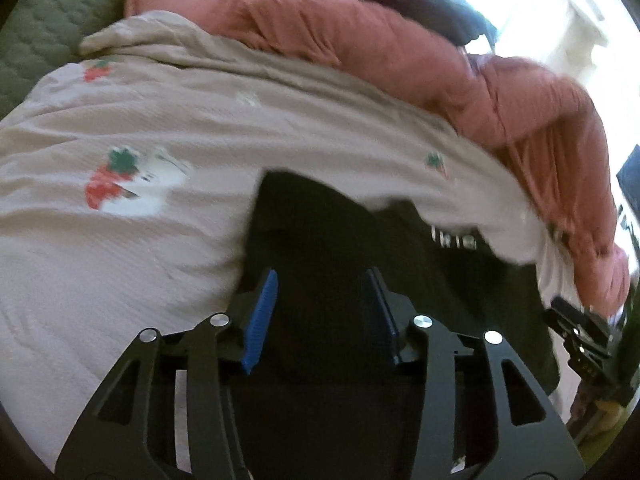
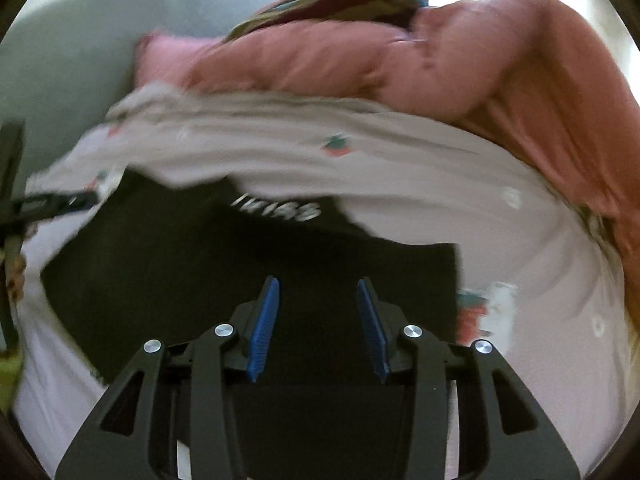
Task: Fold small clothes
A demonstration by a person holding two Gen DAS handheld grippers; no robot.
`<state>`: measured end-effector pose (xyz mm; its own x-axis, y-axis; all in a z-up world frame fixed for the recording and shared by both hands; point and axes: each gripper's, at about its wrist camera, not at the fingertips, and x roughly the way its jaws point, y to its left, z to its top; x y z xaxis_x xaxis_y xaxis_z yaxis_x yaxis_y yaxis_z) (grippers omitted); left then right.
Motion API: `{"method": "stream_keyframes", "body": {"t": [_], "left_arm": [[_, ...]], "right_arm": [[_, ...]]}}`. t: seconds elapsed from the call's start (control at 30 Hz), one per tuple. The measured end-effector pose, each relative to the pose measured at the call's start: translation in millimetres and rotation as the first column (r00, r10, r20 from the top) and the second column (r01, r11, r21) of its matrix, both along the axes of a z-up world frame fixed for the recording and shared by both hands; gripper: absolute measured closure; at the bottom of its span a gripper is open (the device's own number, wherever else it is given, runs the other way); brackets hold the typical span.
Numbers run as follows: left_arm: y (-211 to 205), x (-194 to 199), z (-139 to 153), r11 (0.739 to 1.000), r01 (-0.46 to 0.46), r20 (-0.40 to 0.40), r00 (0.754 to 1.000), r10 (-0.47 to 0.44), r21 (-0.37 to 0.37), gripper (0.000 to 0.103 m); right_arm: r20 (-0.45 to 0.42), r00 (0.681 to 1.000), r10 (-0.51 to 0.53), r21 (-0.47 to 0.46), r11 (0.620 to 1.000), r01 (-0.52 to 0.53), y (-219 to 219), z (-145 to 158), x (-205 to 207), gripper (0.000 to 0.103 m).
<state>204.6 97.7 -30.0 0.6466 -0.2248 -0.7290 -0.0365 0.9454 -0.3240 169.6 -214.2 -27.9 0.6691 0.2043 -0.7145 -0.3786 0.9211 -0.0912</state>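
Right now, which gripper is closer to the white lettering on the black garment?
Right gripper: the white lettering lies just ahead. Left gripper has it off to its right.

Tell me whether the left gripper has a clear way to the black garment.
Probably yes. The left gripper is open right over the black garment, which lies flat on the sheet with nothing covering it.

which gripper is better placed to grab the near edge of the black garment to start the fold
Roughly even, slightly the right. The right gripper has open jaws centred over the black garment, dark cloth on both sides. The left gripper, also open, sits at the garment's left edge beside the strawberry bedsheet.
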Motion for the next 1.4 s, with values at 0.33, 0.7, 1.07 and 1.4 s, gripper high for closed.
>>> {"method": "stream_keyframes", "body": {"t": [0.33,0.7,1.07,1.4], "left_arm": [[3,3,-11,0.995,-0.016,-0.025,1.000,0.018,0.099,0.054],[24,5,-14,0.995,-0.077,-0.035,0.996,0.079,0.065,0.051],[24,9,-23,0.992,-0.088,-0.046,0.995,0.092,0.095,0.051],[27,9,-28,0.993,-0.102,-0.054,0.993,0.106,0.064,0.051]], "right_arm": [[-0.035,0.993,0.115,-0.079,0.990,-0.117,40,-7,45,0.054],[-0.131,0.941,0.313,-0.099,0.940,-0.326,85,-24,100,0.056],[-0.046,0.971,0.234,-0.179,0.955,-0.238,93,-29,115,0.098],[0.037,0.999,0.009,0.086,0.996,-0.012,2,19,110,0.062]]}}
